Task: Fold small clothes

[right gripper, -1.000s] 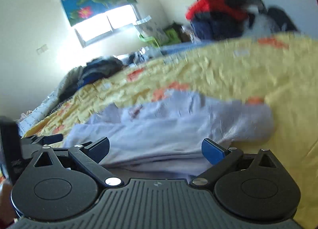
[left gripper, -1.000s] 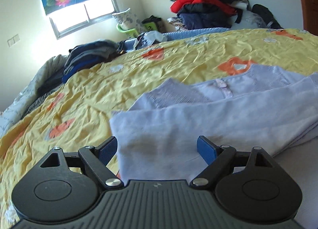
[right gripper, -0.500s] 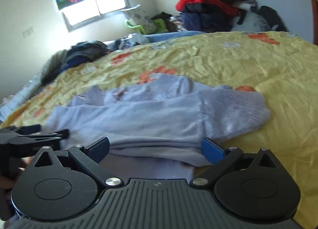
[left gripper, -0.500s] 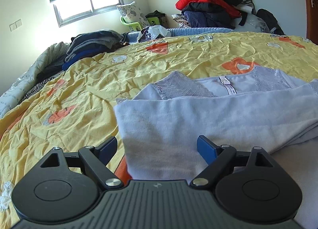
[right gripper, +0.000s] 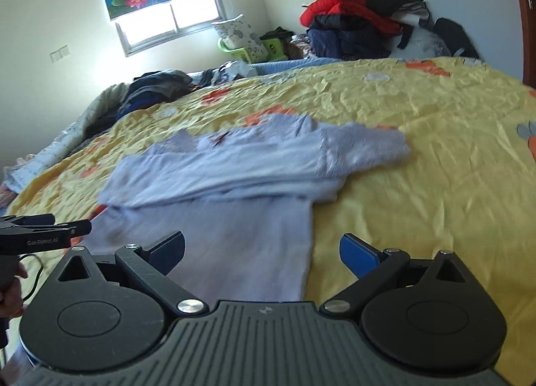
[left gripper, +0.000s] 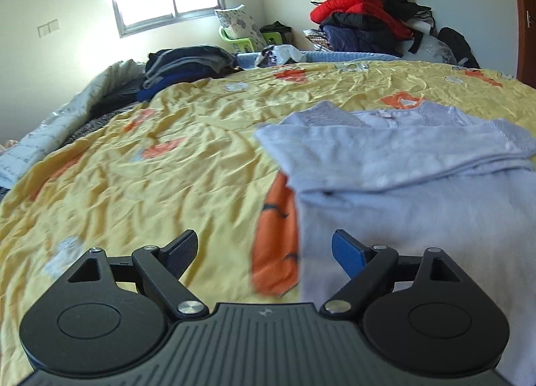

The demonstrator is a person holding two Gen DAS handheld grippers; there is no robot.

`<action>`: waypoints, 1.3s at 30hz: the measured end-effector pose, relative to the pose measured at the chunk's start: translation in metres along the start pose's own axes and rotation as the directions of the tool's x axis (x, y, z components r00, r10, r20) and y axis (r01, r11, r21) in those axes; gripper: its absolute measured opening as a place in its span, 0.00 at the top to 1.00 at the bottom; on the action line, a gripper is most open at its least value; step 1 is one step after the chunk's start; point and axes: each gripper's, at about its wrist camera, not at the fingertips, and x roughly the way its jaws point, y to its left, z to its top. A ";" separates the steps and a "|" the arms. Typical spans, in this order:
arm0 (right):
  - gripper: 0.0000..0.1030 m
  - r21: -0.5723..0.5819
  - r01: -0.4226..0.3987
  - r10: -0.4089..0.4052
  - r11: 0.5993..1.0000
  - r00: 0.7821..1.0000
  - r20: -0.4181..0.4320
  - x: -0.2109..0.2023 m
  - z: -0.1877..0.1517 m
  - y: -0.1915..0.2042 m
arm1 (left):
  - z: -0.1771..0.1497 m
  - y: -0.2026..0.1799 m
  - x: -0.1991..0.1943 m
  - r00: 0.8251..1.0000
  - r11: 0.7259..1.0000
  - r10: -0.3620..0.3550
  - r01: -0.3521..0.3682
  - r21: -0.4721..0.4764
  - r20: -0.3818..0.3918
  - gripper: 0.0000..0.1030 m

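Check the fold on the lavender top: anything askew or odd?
Yes. On the lavender top, the sleeves are folded across, but the right sleeve end sticks out past the body's right edge onto the yellow sheet. Both grippers are open, holding nothing.

lavender top (left gripper: 418,185) cut by right edge, near hem blurred

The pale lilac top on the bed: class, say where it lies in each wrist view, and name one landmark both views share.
Left wrist: pale lilac top fills the right half, right of the open fingers.
Right wrist: centre, ahead of the open fingers.
Shared landmark: red jacket on the far pile.
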 end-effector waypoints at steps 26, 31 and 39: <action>0.02 0.000 -0.010 0.010 1.000 0.999 0.043 -0.055 -0.051 0.012 | -0.053 0.045 -0.047 0.987 0.983 -0.156 0.152 -0.101 -0.030 0.15; 0.02 -0.079 -0.015 0.021 0.997 0.997 0.076 -0.081 -0.055 0.013 | -0.059 0.066 -0.066 0.943 0.942 -0.325 0.317 -0.108 -0.071 0.15; 0.03 -0.162 -0.055 0.053 0.985 0.998 -0.017 -0.113 -0.061 0.014 | -0.074 0.085 -0.089 0.803 0.833 -0.553 0.533 -0.144 -0.224 0.15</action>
